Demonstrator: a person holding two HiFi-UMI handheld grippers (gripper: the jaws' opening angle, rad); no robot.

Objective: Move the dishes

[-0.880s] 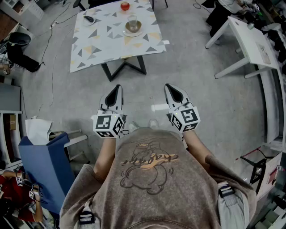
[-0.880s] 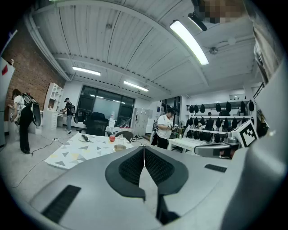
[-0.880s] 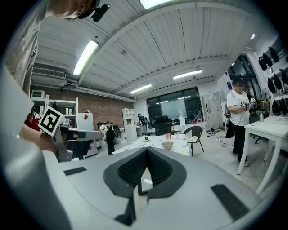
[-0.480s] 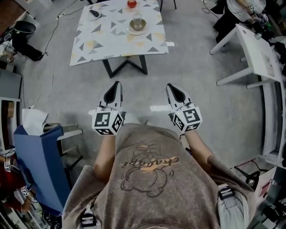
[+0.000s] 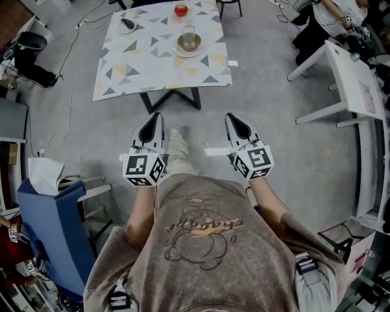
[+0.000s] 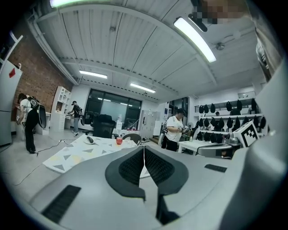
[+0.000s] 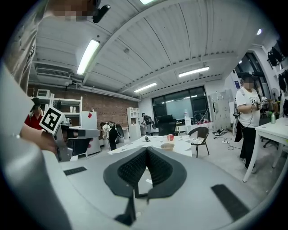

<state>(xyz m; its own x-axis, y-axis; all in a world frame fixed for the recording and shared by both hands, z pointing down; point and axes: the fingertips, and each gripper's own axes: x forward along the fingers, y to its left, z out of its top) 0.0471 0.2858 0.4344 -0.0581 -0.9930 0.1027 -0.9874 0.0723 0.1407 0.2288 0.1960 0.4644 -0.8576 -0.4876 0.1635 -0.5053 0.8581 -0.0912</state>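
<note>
Left tool (image 5: 159, 118) and right tool (image 5: 231, 119) were both clenched, jaws together on nothing, side by side over the floor. The dishes lay well ahead on the patterned surface (image 5: 146, 70): a plate (image 5: 198, 50) carrying a glass (image 5: 188, 31), a small dish (image 5: 126, 25) far left, a red apple (image 5: 181, 10) behind.

Table (image 5: 122, 67): more of its patterned top shows, and its near edge sits lower in the head view.
Saucer (image 5: 189, 44): with its glass (image 5: 189, 33), a little lower and further right.
Leg (image 5: 183, 155): now stretched forward toward the table, shoe (image 5: 176, 131) leading; before, only shoe tips showed.
Blue chair (image 5: 52, 225): slid lower and leftward.
White desk (image 5: 350, 79): lower at the right.
</note>
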